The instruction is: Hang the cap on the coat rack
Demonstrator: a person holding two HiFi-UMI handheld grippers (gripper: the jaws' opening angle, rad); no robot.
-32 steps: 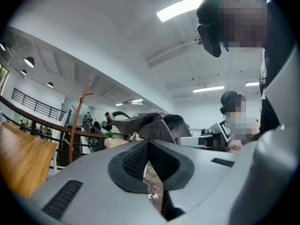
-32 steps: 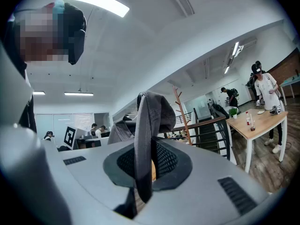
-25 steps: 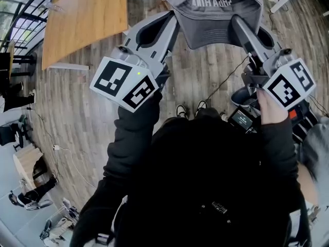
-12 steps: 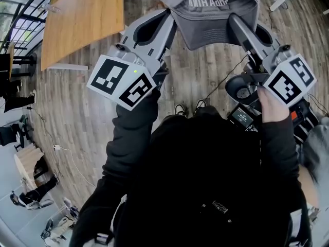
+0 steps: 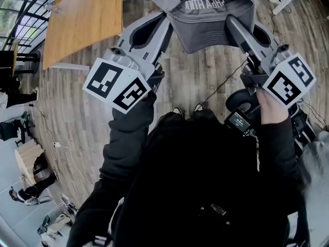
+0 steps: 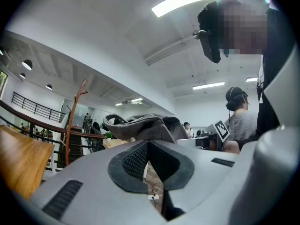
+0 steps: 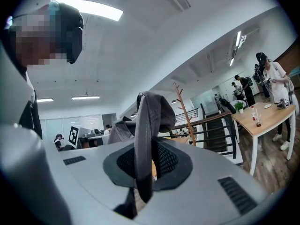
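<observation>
A grey cap (image 5: 213,19) with white lettering hangs in the air in front of the person, stretched between both grippers. My left gripper (image 5: 167,19) is shut on its left edge, and in the left gripper view the cap (image 6: 140,125) bunches just beyond the closed tips (image 6: 148,143). My right gripper (image 5: 230,20) is shut on the cap's right side. There a fold of the cap (image 7: 150,111) runs down between the pads (image 7: 143,172). The brown wooden coat rack (image 6: 70,125) stands far off by a railing. It also shows in the right gripper view (image 7: 185,109).
A wooden table (image 5: 82,19) lies at the head view's upper left. Cables (image 5: 221,84) trail over the plank floor. A table with bottles (image 7: 265,116) and standing people are at the right gripper view's right. A seated person with headphones (image 6: 239,116) is near.
Both grippers and the cap have drifted slightly up and away in the head view; the left marker cube has shifted a little left. Both grips are unchanged.
</observation>
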